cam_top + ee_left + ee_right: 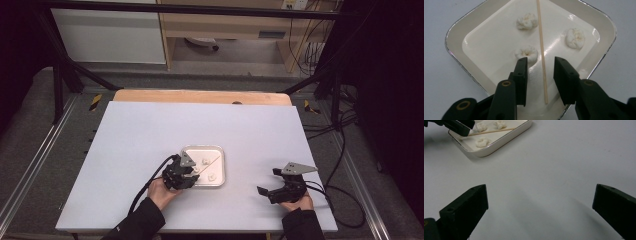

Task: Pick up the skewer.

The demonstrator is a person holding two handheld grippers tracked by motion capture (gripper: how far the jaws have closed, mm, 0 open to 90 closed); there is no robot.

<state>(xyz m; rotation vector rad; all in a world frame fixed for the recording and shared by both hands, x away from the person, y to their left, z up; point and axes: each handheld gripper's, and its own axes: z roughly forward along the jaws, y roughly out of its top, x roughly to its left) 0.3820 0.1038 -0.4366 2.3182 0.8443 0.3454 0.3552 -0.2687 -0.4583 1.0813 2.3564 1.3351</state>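
Beyond your grippers, past the white tabletop (150,130) with its wooden far edge (200,96), you have grey carpet (30,125), black frame struts (60,75), a wooden desk (225,25), and cables (340,150) rightward.

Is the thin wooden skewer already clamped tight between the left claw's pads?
No: in the left gripper view the thin wooden skewer lies in the white square tray with clear gaps to both pads.
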